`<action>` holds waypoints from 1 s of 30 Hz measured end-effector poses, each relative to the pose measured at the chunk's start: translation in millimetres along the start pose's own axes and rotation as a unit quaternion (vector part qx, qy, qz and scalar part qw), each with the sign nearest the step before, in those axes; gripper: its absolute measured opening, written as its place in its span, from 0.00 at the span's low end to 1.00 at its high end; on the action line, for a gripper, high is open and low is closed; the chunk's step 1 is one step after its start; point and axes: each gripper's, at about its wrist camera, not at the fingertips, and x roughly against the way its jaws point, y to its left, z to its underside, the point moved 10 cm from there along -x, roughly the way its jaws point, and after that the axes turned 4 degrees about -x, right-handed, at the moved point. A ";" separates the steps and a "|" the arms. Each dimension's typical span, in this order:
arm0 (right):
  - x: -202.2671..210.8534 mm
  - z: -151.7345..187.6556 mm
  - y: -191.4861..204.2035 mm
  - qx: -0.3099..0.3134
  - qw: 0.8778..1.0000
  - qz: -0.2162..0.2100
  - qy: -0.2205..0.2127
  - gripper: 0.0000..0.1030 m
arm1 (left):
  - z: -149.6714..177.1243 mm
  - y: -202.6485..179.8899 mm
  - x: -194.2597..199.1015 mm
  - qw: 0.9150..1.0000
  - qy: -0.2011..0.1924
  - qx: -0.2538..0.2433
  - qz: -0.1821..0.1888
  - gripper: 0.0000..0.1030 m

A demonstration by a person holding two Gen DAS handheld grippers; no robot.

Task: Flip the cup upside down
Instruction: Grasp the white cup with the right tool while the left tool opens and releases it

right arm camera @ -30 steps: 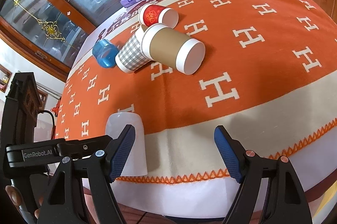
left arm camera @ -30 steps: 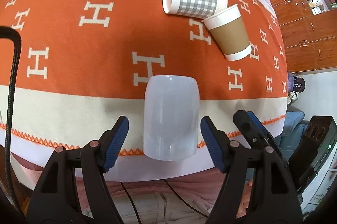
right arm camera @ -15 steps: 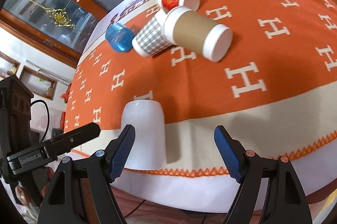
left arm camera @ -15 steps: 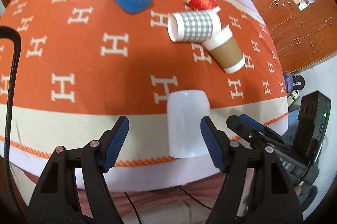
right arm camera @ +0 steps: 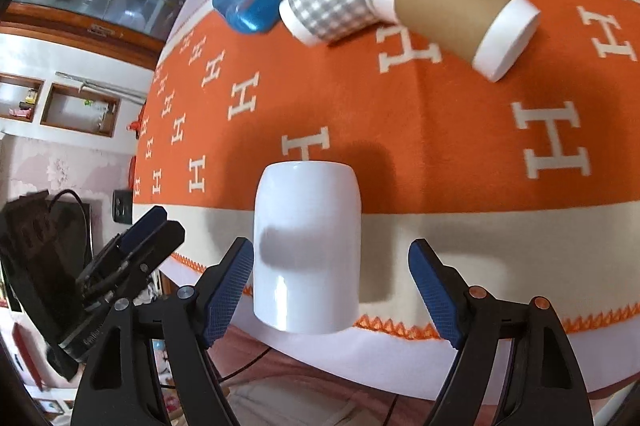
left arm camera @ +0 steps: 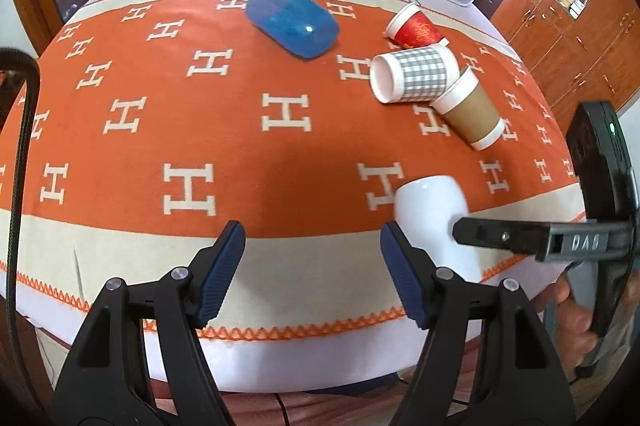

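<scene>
A white cup (right arm camera: 307, 250) stands near the table's front edge on the orange cloth, closed flat end up. In the right wrist view it sits between the fingers of my open right gripper (right arm camera: 331, 290), closer to the left finger, with no contact that I can see. In the left wrist view the cup (left arm camera: 434, 222) is to the right of my open, empty left gripper (left arm camera: 312, 274), partly hidden by the right gripper's black finger (left arm camera: 516, 238).
Three paper cups lie on their sides farther back: brown (left arm camera: 470, 114), grey-checked (left arm camera: 412, 74), red (left arm camera: 416, 32). A blue plastic cup (left arm camera: 292, 20) lies behind. The table's front edge (left arm camera: 280, 362) is just under the grippers. A tissue box, green canister and white appliance stand at the far side.
My left gripper has pulled back and swung left, away from the white cup. My right gripper has moved left and closer, so the cup now sits between its fingers.
</scene>
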 end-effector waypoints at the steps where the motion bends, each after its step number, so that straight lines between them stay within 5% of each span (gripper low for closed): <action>1: -3.9 -1.5 1.3 0.000 1.000 -0.002 0.008 0.79 | 1.4 1.4 -1.1 1.000 -0.003 -0.001 -0.002 0.65; 8: -31.8 -8.6 8.2 0.003 0.998 -0.016 0.054 0.78 | 9.4 2.2 -6.4 1.000 -0.008 -0.018 0.003 0.65; 15: -46.8 -12.6 23.6 0.016 0.995 -0.046 0.084 0.60 | 11.7 6.5 -14.0 1.000 -0.002 -0.012 0.008 0.65; 19: -47.9 -10.4 30.3 0.034 0.995 -0.047 0.081 0.59 | 11.5 9.7 -17.7 1.000 0.000 -0.007 0.007 0.65; 25: -29.2 -8.3 36.7 0.070 0.997 -0.040 0.022 0.59 | 6.3 11.4 -18.8 1.000 -0.014 -0.007 -0.007 0.65; 30: -2.4 -22.5 50.4 0.097 0.991 -0.031 -0.091 0.59 | 3.3 8.1 -20.1 1.000 -0.025 -0.007 -0.015 0.65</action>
